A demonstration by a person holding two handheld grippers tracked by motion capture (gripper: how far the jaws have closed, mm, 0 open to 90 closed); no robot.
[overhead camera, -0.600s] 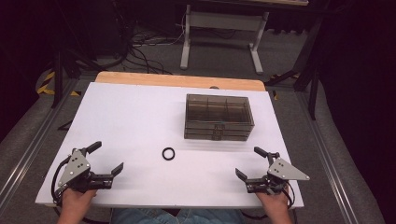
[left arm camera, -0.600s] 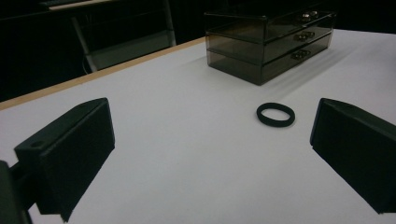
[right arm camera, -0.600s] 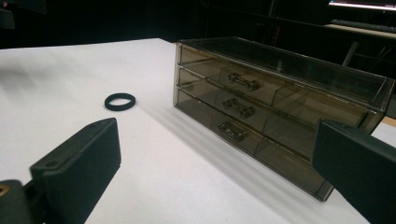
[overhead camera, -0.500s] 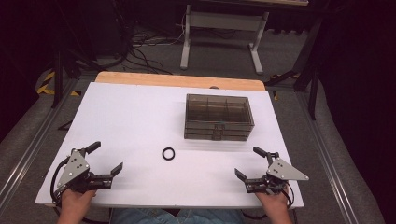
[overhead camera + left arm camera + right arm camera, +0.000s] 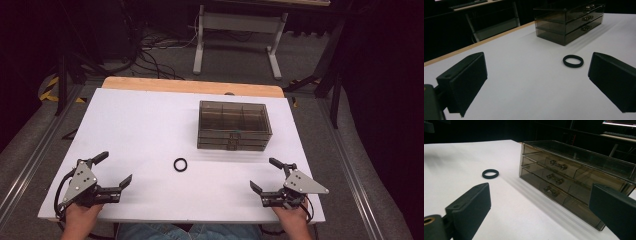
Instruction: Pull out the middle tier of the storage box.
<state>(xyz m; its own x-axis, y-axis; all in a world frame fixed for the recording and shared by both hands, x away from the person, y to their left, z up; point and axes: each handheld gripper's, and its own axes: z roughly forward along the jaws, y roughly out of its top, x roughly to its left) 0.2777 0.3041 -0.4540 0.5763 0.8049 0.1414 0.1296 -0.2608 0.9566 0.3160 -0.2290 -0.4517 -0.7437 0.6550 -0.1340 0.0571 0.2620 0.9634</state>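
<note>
A small black ring (image 5: pixel 180 164) lies flat on the white table (image 5: pixel 145 125), near the middle front. Behind it to the right stands a smoky transparent drawer box (image 5: pixel 234 124) with three shut drawers. My left gripper (image 5: pixel 113 167) rests at the front left corner, jaws wide open and empty, aimed toward the ring (image 5: pixel 573 60) and the drawer box (image 5: pixel 570 21). At the front right my right gripper (image 5: pixel 266 174) is open too, nothing between its jaws; the drawer box (image 5: pixel 574 177) is close ahead of it and the ring (image 5: pixel 490 173) lies off to its left.
A wooden strip (image 5: pixel 192 87) edges the table's far side. Beyond it stand a white metal frame (image 5: pixel 237 30), cables on the floor and dark equipment. Metal rails (image 5: pixel 30 165) run along both sides of the table.
</note>
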